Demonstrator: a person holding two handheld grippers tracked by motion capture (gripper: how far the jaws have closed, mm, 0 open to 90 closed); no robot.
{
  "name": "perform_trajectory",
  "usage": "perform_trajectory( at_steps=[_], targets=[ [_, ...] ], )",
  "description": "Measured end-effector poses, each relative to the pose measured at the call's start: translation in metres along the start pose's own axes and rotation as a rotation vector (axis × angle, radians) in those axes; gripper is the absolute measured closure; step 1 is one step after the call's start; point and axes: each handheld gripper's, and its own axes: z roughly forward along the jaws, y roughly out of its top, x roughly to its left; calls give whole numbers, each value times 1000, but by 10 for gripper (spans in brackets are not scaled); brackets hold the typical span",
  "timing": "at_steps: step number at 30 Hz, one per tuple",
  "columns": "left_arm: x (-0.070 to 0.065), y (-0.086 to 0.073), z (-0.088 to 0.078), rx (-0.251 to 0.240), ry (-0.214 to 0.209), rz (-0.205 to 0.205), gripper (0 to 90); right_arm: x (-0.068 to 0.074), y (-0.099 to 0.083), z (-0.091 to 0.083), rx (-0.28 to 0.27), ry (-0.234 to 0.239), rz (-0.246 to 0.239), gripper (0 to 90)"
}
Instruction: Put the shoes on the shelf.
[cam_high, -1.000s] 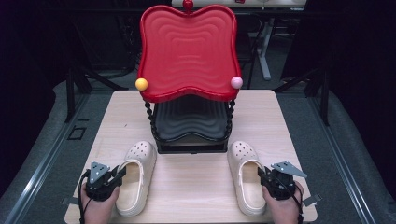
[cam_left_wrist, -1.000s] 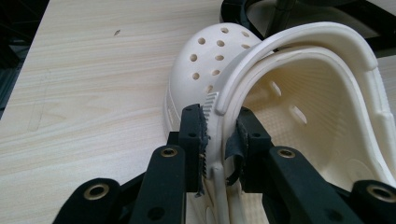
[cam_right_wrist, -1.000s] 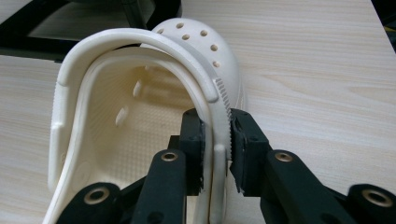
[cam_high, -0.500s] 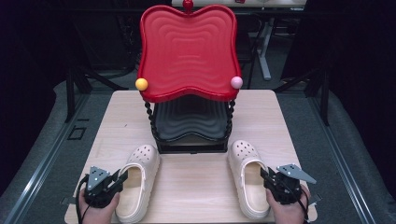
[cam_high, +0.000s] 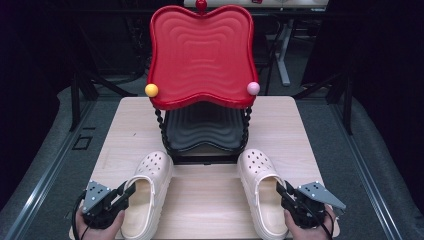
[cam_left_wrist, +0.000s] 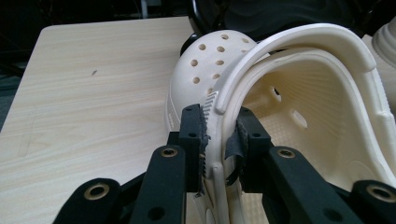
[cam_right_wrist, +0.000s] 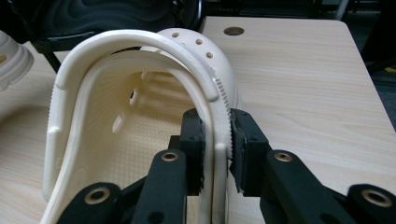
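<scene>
On the near half of the table (cam_high: 125, 120) lie two cream clogs, toes pointing away from the person, one to each side of the rack's black lower shelf (cam_high: 202, 132). The left clog (cam_high: 147, 192) is angled slightly inward; the right clog (cam_high: 260, 187) lies straighter. Each is taken at the outer side wall near the heel. In the left gripper view, the left gripper (cam_left_wrist: 219, 140) pinches the wall with one jaw outside and one inside the shoe, just below where the strap meets it. The right gripper (cam_right_wrist: 215, 140) pinches its clog's wall the same way.

These look like moulded foam: light, springy, matte enough not to slip. The wall seems to give a little under the pads, so a thin-rim hold should carry the weight, though the shoe may swing or droop from a one-sided pinch. Beyond stands the rack, its red upper shelf (cam_high: 200, 55) raised over the black one, with a yellow ball (cam_high: 151, 90) and a pink ball (cam_high: 253, 88) at the front corners.
</scene>
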Motion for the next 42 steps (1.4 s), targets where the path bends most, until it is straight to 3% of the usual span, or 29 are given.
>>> perform_trajectory(
  at_steps=[9, 22, 42],
  targets=[
    [-11, 8, -2, -39, -37, 5, 758, 14, 9, -3, -27, 27, -27, 758],
    [-29, 28, 10, -82, -83, 24, 758, 36, 25, 10, -57, 86, -58, 758],
    [-38, 49, 34, -106, -98, 35, 758, 54, 46, 38, -82, 120, -68, 758]
  ],
)
